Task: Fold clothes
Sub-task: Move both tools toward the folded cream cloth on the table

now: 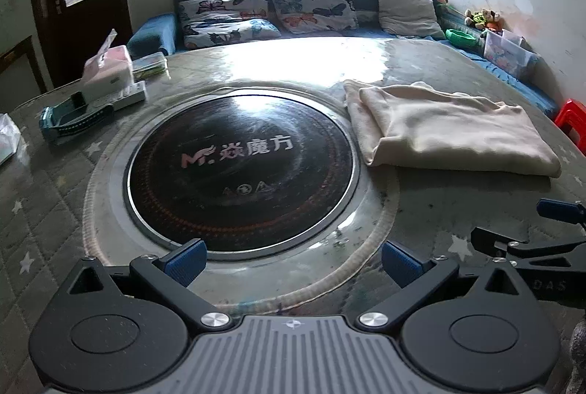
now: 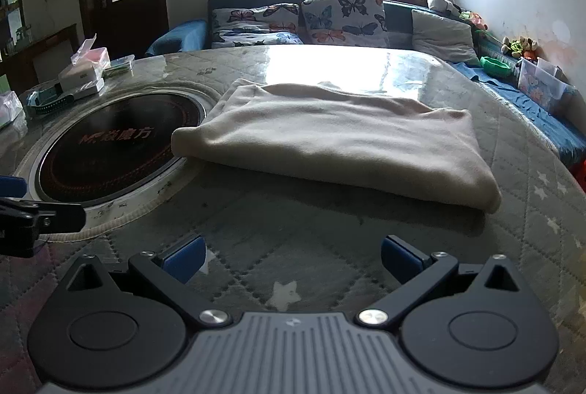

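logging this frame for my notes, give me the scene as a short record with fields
garment: cream cloth, folded into a flat stack, lying on the table
garment position: right of the round cooktop, one corner over its rim
left gripper: open, empty, above the cooktop's near edge
right gripper: open, empty, short of the cloth's near edge
contact: neither gripper touches the cloth
table clutter: tissue box and boxes at the far left
background: sofa with butterfly pillows, under a window
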Demonstrator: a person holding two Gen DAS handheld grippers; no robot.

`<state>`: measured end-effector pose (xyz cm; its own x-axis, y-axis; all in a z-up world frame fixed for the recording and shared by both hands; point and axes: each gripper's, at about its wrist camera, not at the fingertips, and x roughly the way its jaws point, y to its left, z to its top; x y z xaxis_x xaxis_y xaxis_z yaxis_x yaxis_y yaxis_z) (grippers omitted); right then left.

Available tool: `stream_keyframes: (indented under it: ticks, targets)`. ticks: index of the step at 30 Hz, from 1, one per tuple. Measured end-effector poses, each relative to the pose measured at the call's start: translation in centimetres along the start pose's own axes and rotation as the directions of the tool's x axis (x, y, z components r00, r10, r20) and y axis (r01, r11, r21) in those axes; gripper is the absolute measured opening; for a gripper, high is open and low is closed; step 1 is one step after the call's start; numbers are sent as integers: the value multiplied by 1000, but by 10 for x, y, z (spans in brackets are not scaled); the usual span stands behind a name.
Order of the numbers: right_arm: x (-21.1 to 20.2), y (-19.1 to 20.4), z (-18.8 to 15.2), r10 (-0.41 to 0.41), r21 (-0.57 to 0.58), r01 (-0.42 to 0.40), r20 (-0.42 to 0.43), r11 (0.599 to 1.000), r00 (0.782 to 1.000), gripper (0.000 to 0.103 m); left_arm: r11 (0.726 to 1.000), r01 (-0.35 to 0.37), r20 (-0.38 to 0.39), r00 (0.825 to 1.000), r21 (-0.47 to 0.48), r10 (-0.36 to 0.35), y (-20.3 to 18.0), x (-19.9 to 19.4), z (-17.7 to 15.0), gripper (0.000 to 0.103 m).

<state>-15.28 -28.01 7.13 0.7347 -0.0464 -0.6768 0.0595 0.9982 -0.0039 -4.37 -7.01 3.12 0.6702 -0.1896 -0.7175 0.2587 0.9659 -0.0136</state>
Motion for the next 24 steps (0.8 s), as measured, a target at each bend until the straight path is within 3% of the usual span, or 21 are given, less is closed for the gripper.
stream_keyframes:
  ticks: [24]
  targets:
    - [-11, -51, 15, -84, 56, 82, 40, 995, 996, 103, 996, 45, -19, 999, 72, -44, -39, 25, 30, 103]
